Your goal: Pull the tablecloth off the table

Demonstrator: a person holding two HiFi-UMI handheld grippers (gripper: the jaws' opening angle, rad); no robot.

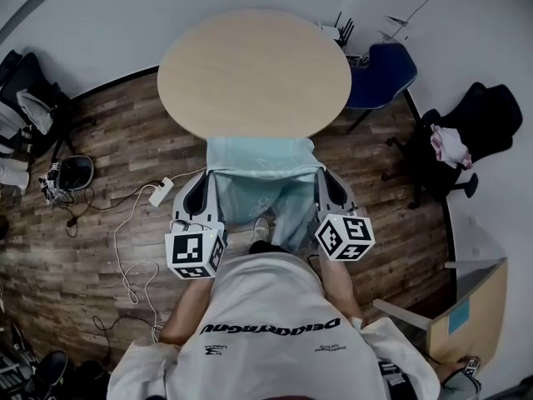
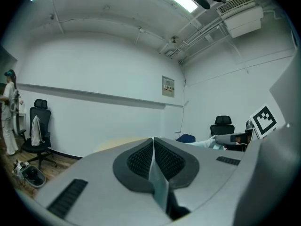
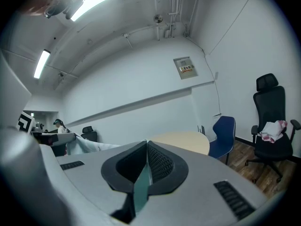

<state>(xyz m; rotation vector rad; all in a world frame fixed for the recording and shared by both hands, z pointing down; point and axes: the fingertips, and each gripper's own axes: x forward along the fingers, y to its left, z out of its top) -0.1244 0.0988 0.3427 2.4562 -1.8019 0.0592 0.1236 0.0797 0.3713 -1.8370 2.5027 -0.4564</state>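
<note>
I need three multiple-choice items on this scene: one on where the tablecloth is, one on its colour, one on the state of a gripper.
1. Where is the tablecloth relative to the table?
A) spread over its top
B) in front of it, between the left gripper and the right gripper
C) folded under it

2. What colour is the tablecloth?
A) red
B) black
C) pale blue-green

3. The left gripper is:
A) shut on the tablecloth
B) open and empty
C) shut on a cable

1 B: the head view shows the wooden top bare.
2 C: it looks pale blue-green in every view.
3 A: its jaws pinch a strip of tablecloth.
</note>
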